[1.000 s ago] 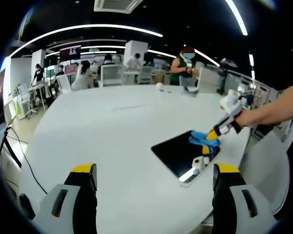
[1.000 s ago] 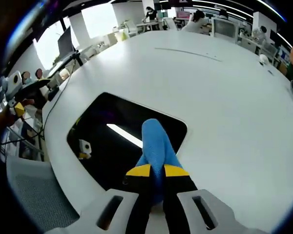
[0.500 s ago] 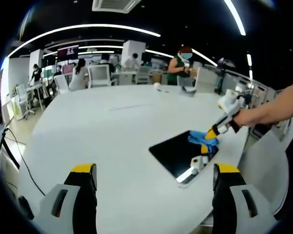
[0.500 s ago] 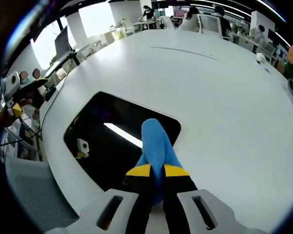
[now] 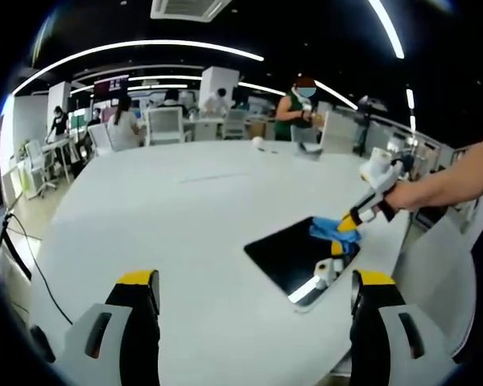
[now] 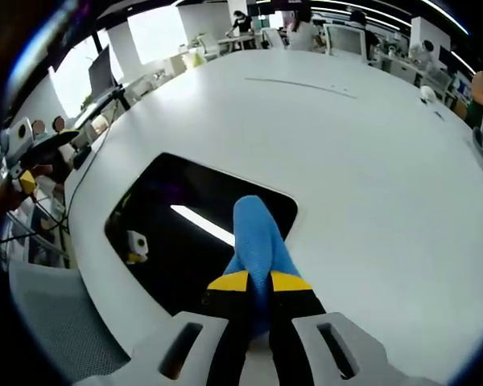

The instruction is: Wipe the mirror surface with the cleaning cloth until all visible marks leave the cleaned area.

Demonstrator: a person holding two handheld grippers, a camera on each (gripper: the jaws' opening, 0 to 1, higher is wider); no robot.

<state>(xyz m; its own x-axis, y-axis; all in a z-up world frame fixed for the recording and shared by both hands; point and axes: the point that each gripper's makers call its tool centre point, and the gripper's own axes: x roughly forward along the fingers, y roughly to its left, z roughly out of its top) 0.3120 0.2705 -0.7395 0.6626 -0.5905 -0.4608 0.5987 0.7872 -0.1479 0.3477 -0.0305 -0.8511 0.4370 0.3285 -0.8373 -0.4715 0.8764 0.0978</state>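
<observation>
A dark rectangular mirror lies flat on the big white table. It reflects a ceiling light strip and a gripper. My right gripper is shut on a blue cleaning cloth, whose free end rests on the mirror near its right edge. In the left gripper view the right gripper comes in from the right, held by a person's hand, with the blue cloth on the mirror's far corner. My left gripper is open, its jaws wide apart above bare table, short of the mirror.
The table's curved edge runs close to the mirror, with a grey chair below it. A cable hangs off the table's left side. People, chairs and desks stand in the office beyond the far edge.
The mirror has drifted slightly leftward in both views; this looks like small camera motion. The cloth stays on the mirror in the right gripper's grip. The left gripper has kept its place.
</observation>
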